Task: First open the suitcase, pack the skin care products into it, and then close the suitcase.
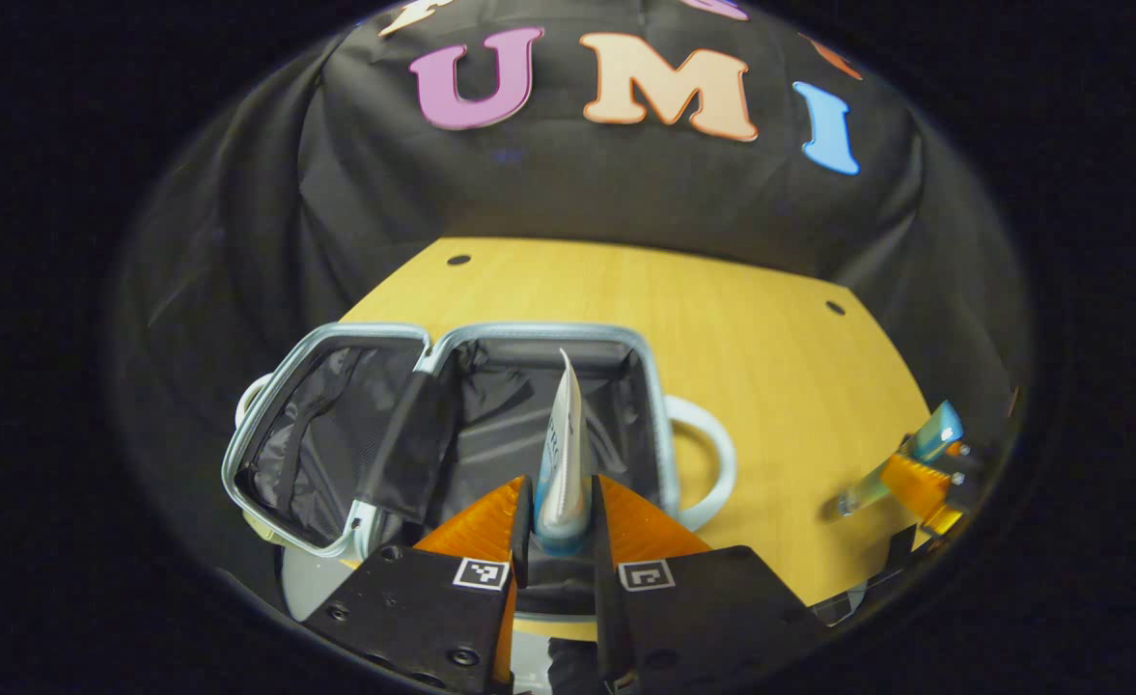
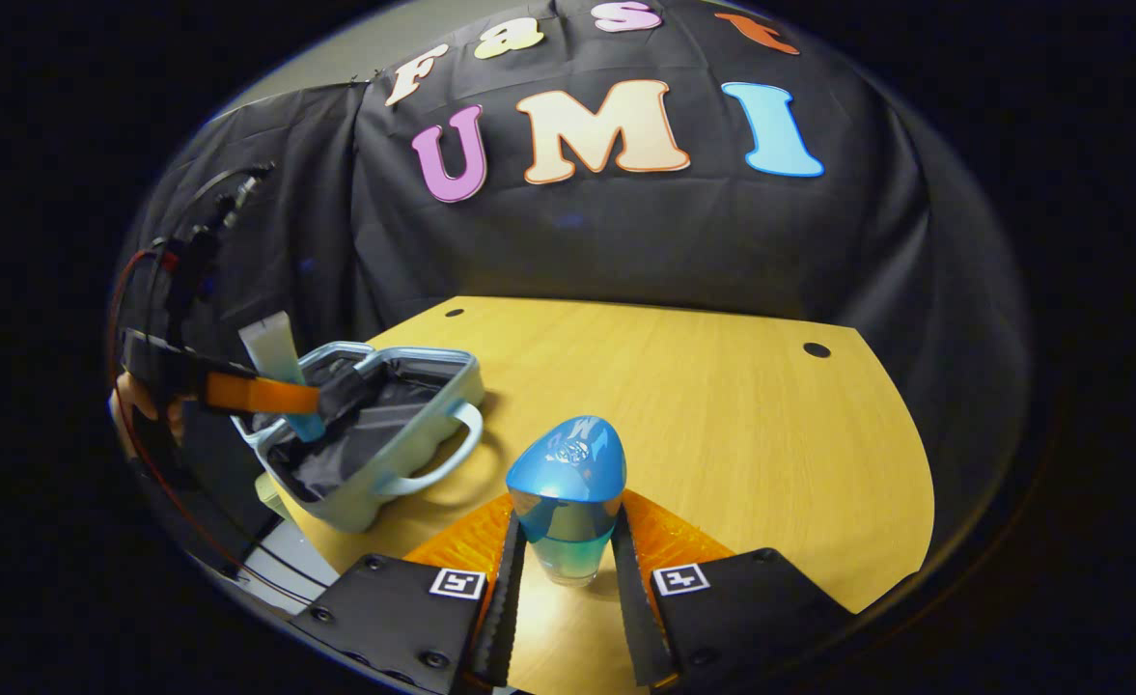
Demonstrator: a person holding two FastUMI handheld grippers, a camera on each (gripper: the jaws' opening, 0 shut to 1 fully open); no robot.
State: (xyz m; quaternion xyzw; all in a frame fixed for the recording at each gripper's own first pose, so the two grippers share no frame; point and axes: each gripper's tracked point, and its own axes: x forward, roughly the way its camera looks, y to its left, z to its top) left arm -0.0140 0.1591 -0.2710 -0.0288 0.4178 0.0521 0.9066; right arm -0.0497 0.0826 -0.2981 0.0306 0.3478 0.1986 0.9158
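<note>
A white tube (image 1: 563,454), cap end down, stands clamped between the two fingers of the left gripper (image 1: 562,526), its crimped end pointing up over the open suitcase (image 1: 452,425). In the left gripper view the tube hangs above the case's dark-lined right half, beside the black strap that crosses its middle. The suitcase, pale blue with a looped handle on its side, lies opened flat at the left edge of the wooden table (image 1: 770,357), near the front corner.

In the right gripper view, the right gripper (image 2: 568,569) grips a clear bottle (image 2: 568,507) with a rounded blue cap, both fingers pressed against its sides; whether the bottle's base touches the tabletop cannot be told. It sits near the table's front edge, well apart from the suitcase to its left.

Count: one suitcase, two skin care items — one tube, one bottle — each held in a gripper.
</note>
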